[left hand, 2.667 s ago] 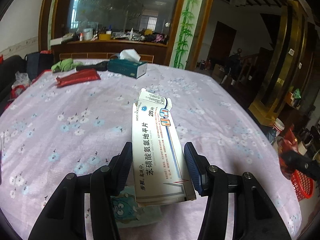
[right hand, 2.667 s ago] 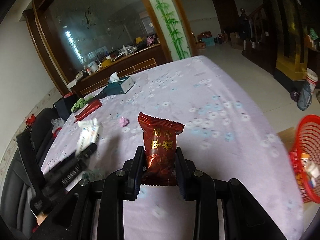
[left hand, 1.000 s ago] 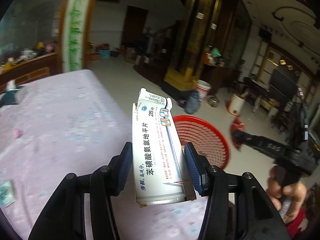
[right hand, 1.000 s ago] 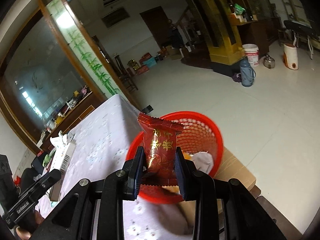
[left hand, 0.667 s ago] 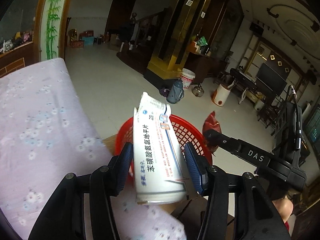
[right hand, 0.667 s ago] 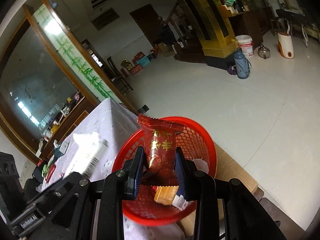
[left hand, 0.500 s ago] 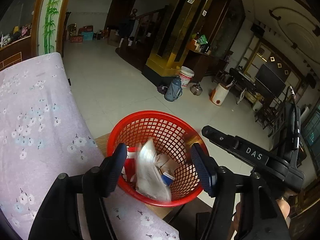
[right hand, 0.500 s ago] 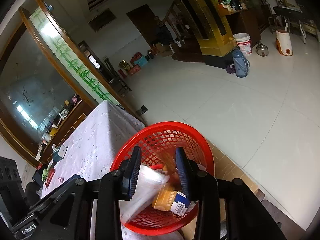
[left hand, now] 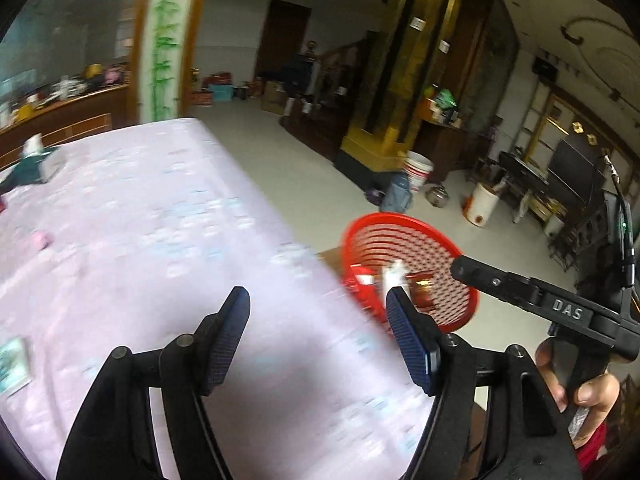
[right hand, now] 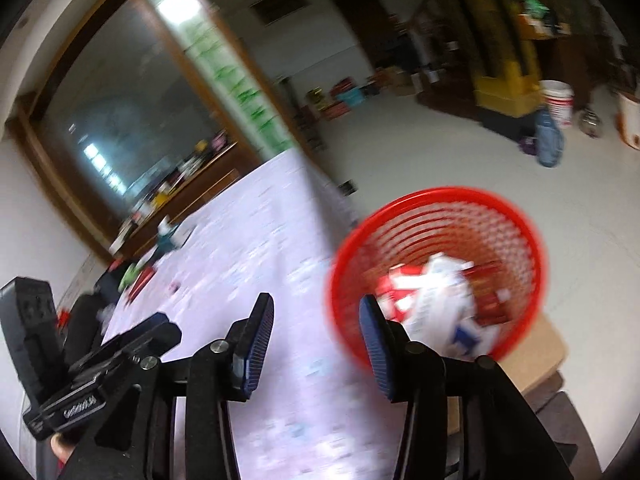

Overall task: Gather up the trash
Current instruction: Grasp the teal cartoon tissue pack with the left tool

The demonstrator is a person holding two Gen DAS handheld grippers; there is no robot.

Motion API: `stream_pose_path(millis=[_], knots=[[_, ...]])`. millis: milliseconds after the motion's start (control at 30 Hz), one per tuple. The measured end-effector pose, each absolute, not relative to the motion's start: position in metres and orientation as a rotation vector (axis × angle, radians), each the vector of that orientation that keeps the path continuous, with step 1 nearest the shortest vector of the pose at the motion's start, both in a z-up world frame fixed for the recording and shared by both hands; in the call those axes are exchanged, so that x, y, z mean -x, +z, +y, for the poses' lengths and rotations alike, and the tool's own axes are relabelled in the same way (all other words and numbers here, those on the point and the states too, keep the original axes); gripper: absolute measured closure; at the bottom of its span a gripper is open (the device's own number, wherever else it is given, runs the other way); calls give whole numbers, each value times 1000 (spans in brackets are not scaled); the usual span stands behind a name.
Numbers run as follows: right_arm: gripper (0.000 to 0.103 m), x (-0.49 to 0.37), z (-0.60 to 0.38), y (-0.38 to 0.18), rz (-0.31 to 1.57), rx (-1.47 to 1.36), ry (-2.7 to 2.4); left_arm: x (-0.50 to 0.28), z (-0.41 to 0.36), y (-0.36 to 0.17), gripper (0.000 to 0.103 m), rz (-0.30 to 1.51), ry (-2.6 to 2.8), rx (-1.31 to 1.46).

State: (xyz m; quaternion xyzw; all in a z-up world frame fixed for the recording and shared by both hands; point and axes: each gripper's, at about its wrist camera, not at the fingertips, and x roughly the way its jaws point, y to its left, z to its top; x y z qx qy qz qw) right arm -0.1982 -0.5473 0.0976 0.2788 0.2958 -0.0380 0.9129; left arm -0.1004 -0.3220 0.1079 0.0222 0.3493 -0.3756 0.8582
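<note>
1. Right wrist view is motion-blurred; the trash [right hand: 440,300] in the red basket [right hand: 532,248] shows only as red and white wrappers.
2. Both tools, left [left hand: 318,320] and right [right hand: 316,330], stand released and empty, the basket just beyond their right-hand fingers.
3. Beside the basket, the bench [left hand: 160,240] carries a tissue box [left hand: 28,168] at its far end.

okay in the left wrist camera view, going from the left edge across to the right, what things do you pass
Small printed card on the tablecloth → pink scrap → left hand-held gripper, open → red basket beside the table → white bucket → right hand-held gripper with the hand holding it.
</note>
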Motion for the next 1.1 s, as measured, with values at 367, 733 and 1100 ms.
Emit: stream_pose_path(millis=[367,733,1100], knots=[[50,159,-451,87,724,-466,107,42,-129,99,33,790,-459,58],[50,144,-414,84,773,-407,151,-57,-49,41,33,1008,-444,194],[50,140,-413,79,792,-419,145,-14,-71,27,33,1068,-644,70]])
